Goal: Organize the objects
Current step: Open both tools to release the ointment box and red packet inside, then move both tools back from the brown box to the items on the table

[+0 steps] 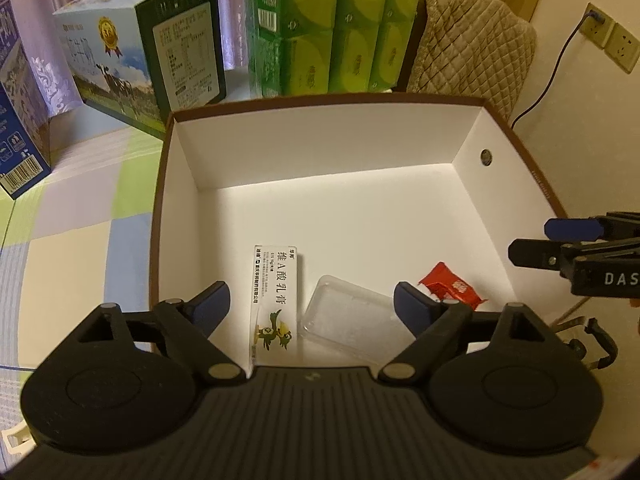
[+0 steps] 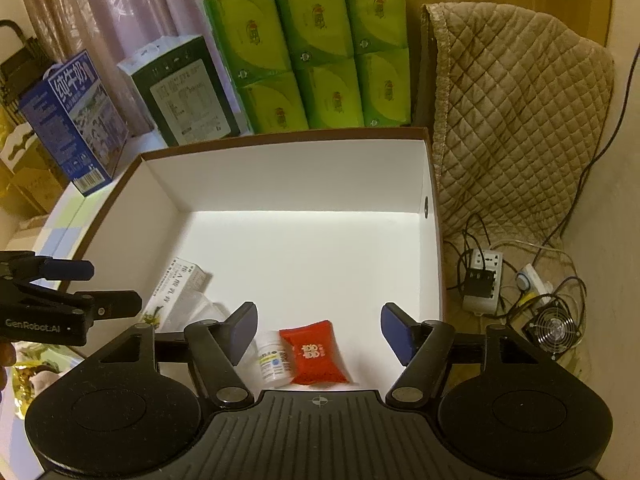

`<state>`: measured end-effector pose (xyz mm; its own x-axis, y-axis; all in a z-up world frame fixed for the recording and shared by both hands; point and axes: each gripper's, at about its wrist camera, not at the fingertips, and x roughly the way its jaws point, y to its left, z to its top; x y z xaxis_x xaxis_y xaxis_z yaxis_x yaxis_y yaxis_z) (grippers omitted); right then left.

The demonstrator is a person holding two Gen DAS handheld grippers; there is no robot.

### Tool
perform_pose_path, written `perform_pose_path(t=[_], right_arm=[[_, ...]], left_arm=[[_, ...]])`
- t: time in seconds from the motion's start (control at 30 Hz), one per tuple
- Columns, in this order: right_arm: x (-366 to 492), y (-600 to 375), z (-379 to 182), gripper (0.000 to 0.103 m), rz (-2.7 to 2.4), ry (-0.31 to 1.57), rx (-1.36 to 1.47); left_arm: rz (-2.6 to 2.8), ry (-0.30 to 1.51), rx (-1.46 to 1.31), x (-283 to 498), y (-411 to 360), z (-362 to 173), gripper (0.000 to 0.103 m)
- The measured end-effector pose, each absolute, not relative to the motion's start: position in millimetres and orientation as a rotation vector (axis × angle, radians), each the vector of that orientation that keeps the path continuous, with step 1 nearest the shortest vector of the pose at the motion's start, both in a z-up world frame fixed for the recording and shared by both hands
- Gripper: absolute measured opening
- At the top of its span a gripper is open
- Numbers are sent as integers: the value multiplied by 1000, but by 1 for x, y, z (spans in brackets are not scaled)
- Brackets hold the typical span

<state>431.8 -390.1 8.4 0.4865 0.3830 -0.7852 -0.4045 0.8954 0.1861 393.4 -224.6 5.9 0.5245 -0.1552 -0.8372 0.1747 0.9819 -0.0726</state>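
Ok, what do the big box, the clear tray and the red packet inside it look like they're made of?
Big box: likely cardboard, matte white inside, brown outside, with sharp folded corners.
Clear tray: seemingly thin transparent plastic, glossy, the white floor showing through.
Red packet: probably plastic film or foil wrap, slightly shiny, with crimped ends and a puffed middle.

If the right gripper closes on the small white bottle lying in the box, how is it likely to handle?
The small white bottle looks round-sided and seems to lie on its side, so it may roll away from a nudge. It rests against the red packet, which could shift with it. It looks like light, stiff plastic, so the open right gripper should hold it without crushing, though smooth sides might slip.
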Motion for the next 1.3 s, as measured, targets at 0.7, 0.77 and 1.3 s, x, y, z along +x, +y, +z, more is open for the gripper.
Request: perform_pose_path(t=[0.7,0.77,1.3], right_arm=[[357,-367,44,67,534,887,24],[347,-361,45,67,542,886,26],[276,-319,40,68,565,921,78]], left_arm=[[-173,923,-23,312,-183,54,90],[-173,918,-29,302,-177,56,90],[-122,920,-71,222,-96,58,90]])
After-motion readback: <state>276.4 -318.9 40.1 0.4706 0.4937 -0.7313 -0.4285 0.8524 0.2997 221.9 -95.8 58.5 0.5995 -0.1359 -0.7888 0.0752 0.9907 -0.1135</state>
